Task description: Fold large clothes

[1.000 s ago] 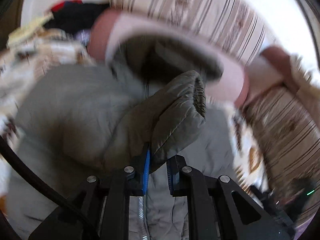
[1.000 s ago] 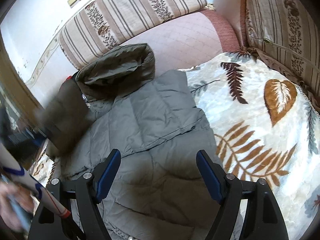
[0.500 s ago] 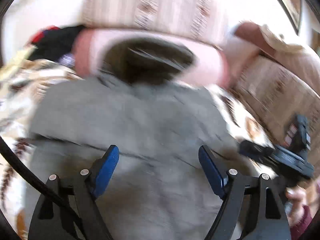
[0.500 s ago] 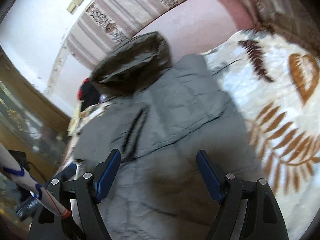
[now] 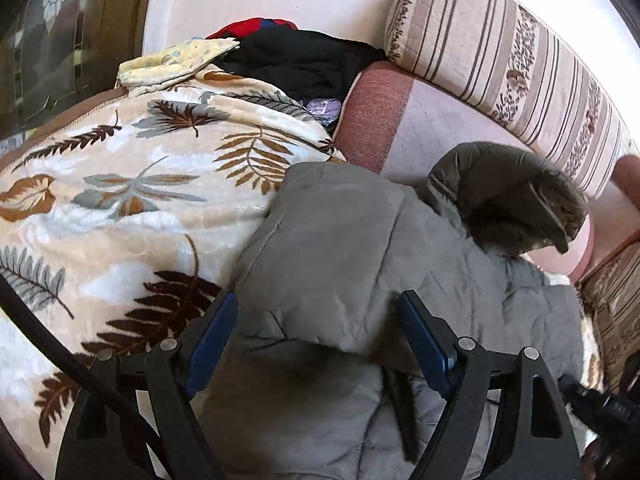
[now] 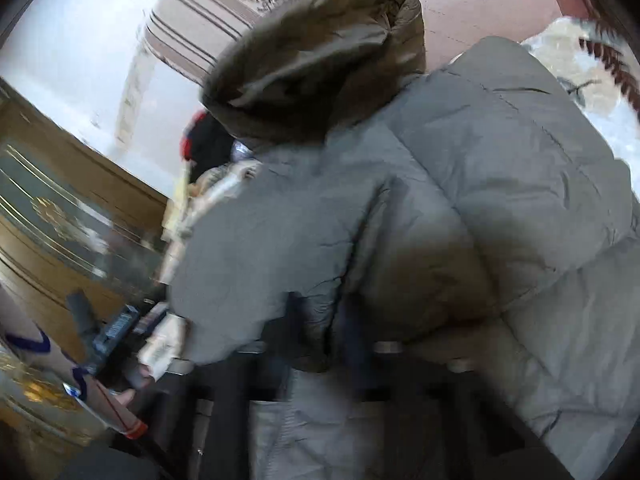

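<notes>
A grey puffer jacket [image 5: 340, 264] with an olive fur-trimmed hood [image 5: 508, 196] lies on a leaf-print blanket [image 5: 132, 200] on a sofa, both sleeves folded across its front. My left gripper [image 5: 316, 336] is open and empty, its blue pads just above the folded left sleeve. In the right wrist view the jacket [image 6: 440, 208] fills the frame and the hood [image 6: 320, 56] is at the top. My right gripper [image 6: 320, 328] is blurred and looks shut on a fold of the jacket's sleeve.
A pile of black and red clothes [image 5: 296, 56] sits behind the blanket. A striped back cushion [image 5: 520, 64] and pink seat [image 5: 416, 120] lie behind the hood. A wooden cabinet [image 6: 60, 216] stands at the left.
My left gripper let go of the sleeve a second ago and has swung left over the jacket's left side. My right gripper has moved in onto the jacket and closed on its fabric.
</notes>
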